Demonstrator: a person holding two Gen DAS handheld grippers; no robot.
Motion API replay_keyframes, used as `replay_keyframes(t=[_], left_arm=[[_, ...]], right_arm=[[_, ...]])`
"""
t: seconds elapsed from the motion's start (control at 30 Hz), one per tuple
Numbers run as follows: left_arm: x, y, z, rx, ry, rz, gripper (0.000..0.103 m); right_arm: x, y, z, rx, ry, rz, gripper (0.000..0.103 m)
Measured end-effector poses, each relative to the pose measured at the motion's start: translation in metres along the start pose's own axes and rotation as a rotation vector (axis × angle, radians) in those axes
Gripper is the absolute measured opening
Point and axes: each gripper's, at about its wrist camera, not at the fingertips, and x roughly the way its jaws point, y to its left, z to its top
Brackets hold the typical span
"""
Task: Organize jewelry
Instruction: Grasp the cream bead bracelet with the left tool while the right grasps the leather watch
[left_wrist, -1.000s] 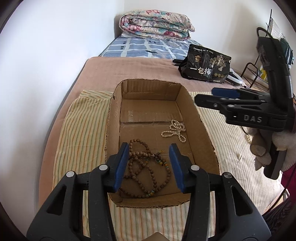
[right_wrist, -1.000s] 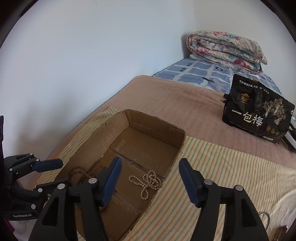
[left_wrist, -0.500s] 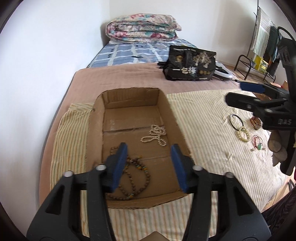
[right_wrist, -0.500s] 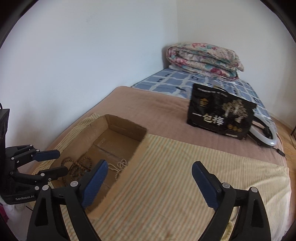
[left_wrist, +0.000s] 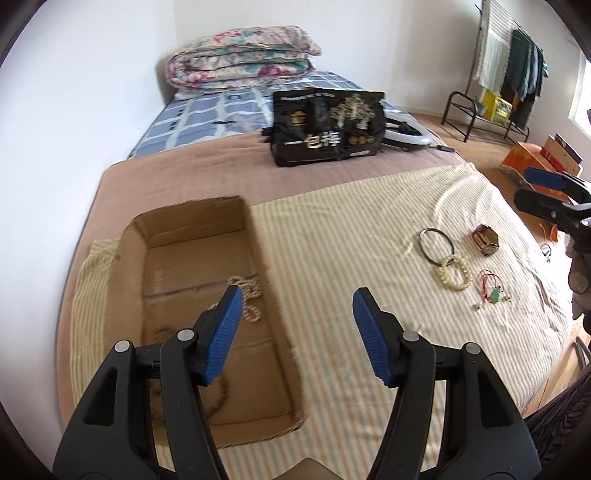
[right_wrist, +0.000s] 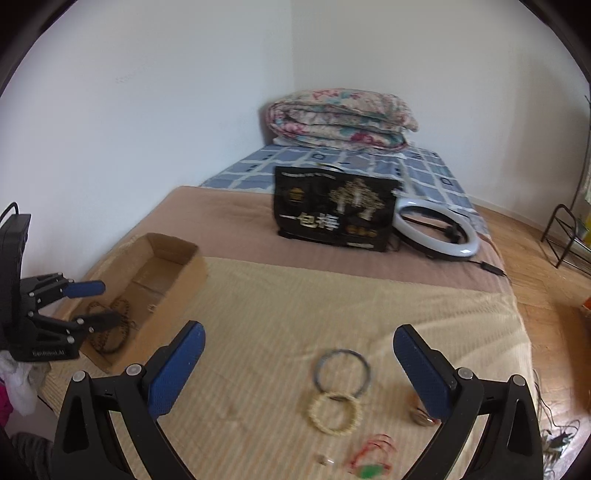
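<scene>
A shallow cardboard box (left_wrist: 125, 258) lies on the striped cloth, holding a white pearl string (left_wrist: 249, 295) and a dark brown bead necklace (right_wrist: 107, 332). My left gripper (left_wrist: 297, 325) is open and empty above the box's right wall. On the cloth to the right lie a black bangle (left_wrist: 436, 242), a cream bead bracelet (left_wrist: 454, 273), a brown barrel-shaped piece (left_wrist: 485, 240) and a red cord with a green pendant (left_wrist: 491, 286). My right gripper (right_wrist: 299, 369) is open and empty above the bangle (right_wrist: 343, 373) and the bracelet (right_wrist: 334, 411).
A black printed bag (left_wrist: 328, 129) and a white ring light (right_wrist: 436, 230) sit farther up the bed. A folded floral quilt (left_wrist: 240, 55) lies at the head. A wall runs along the left. A clothes rack (left_wrist: 480, 107) stands on the wooden floor at right.
Both grippers have swung right, away from the box and toward the loose jewelry on the cloth. The left gripper has opened wider. Nothing was picked up.
</scene>
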Motion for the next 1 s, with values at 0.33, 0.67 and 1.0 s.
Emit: replay_keyframes(t=[0.33, 0.67, 1.0], left_arm=[[0.036, -0.058, 0.029, 0.07, 0.054, -0.069, 0.063], [0.083, -0.113, 0.041, 0.071, 0.171, -0.18, 0.063], [0.132, -0.151, 0.027, 0.027, 0.282, -0.246, 0.056]], right_arm=[[-0.001, -0.109, -0.042, 0.174, 0.074, -0.137, 0.103], [0.027, -0.162, -0.076, 0.269, 0.187, -0.159, 0.1], [0.06, -0.159, -0.088, 0.267, 0.259, -0.127, 0.096]])
